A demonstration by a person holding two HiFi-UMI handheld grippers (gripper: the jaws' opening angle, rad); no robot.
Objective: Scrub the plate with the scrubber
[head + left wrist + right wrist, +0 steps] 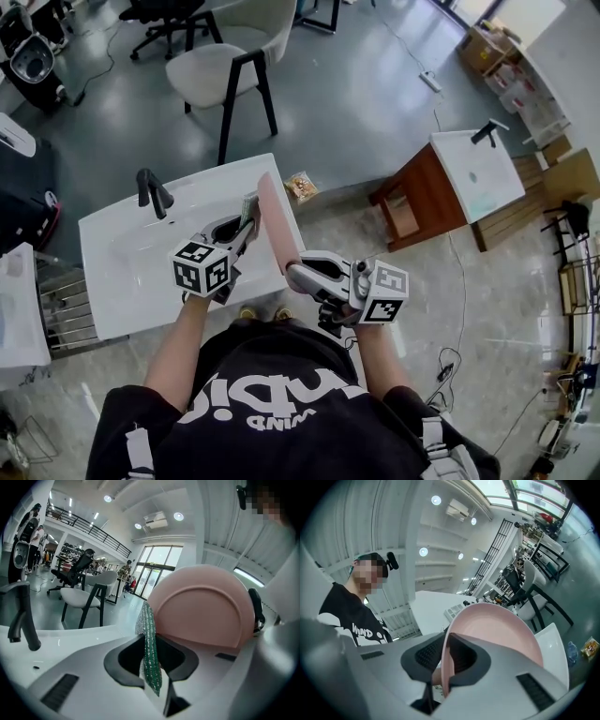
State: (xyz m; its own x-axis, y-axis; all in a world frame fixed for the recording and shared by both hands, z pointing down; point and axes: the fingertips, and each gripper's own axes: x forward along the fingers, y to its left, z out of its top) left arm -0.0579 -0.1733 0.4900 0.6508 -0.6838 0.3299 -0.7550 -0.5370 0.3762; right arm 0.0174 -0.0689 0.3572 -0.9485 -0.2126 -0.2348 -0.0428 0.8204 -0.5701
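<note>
Right gripper pinches the pink plate by its rim, on edge above the white sink. Left gripper clamps the green scrubber just beside the plate's underside.

The gap between the left gripper and the right gripper is filled by the pink plate, which is held on edge over the sink's near right corner with the scrubber just beside its left face. The white sink is left open to the left, up to the black faucet at its far edge. Beyond it the way is barred by a chair, while bare floor is left to the right as far as a wooden stand.
</note>
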